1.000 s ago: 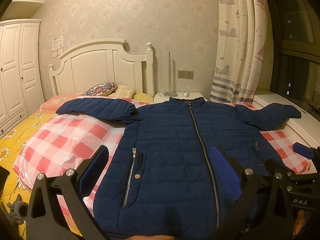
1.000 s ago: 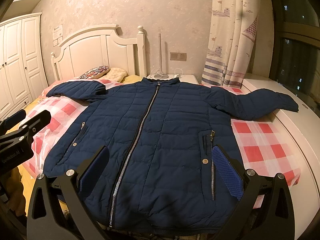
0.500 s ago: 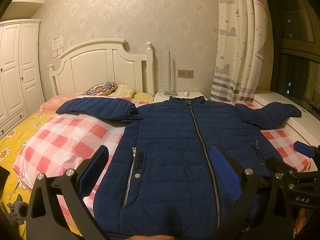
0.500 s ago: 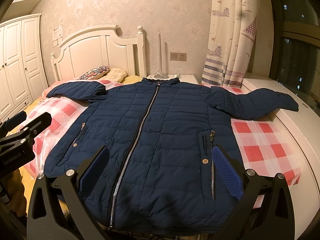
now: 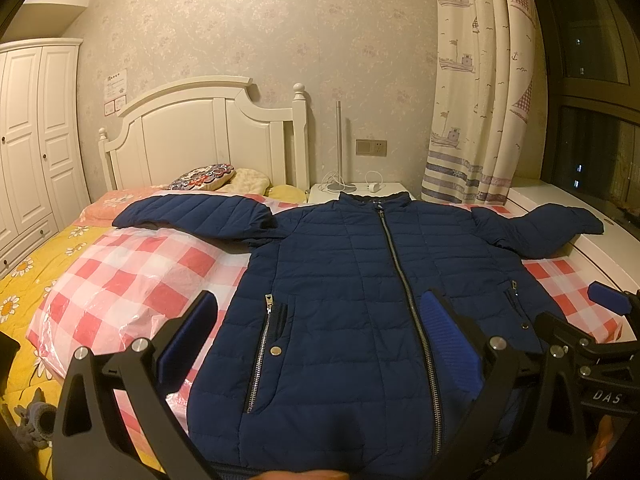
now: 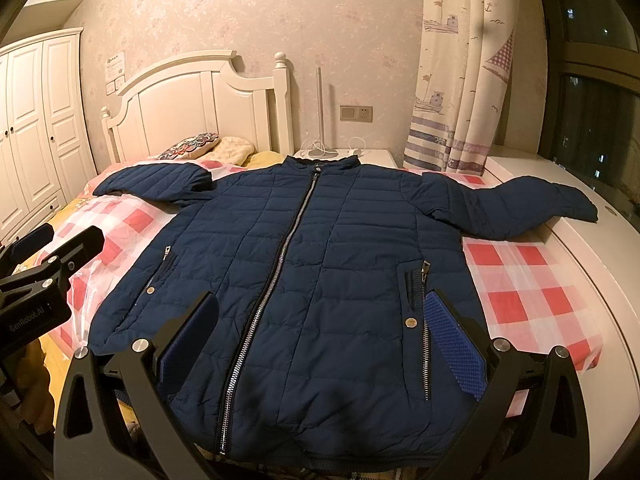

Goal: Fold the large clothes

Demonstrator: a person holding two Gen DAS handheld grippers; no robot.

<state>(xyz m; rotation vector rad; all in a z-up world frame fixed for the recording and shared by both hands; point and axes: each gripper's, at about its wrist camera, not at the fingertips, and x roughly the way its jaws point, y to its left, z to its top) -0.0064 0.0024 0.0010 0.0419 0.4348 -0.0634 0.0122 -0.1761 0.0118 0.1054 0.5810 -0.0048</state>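
A navy quilted puffer jacket [image 5: 360,280] [image 6: 304,264] lies flat and zipped on the bed, collar toward the headboard, both sleeves spread out sideways. My left gripper [image 5: 316,320] hovers open above its lower front, nothing between its blue pads. Over the hem hangs my right gripper [image 6: 320,320], likewise open and holding nothing. The right gripper's black body [image 5: 592,344] shows at the right edge of the left wrist view. The left gripper's body [image 6: 44,272] shows at the left edge of the right wrist view.
A red-and-white checked plastic sheet [image 5: 132,280] covers the bed under the jacket. Pillows [image 5: 204,176] lie by the white headboard [image 5: 208,136]. A nightstand [image 6: 360,156], a curtain [image 6: 460,80], a white ledge [image 6: 592,280] on the right and a wardrobe [image 5: 28,140] on the left surround the bed.
Both views have shifted only slightly; the right gripper's body has drifted a little in the left wrist view. The jacket lies as before and both grippers stay open.
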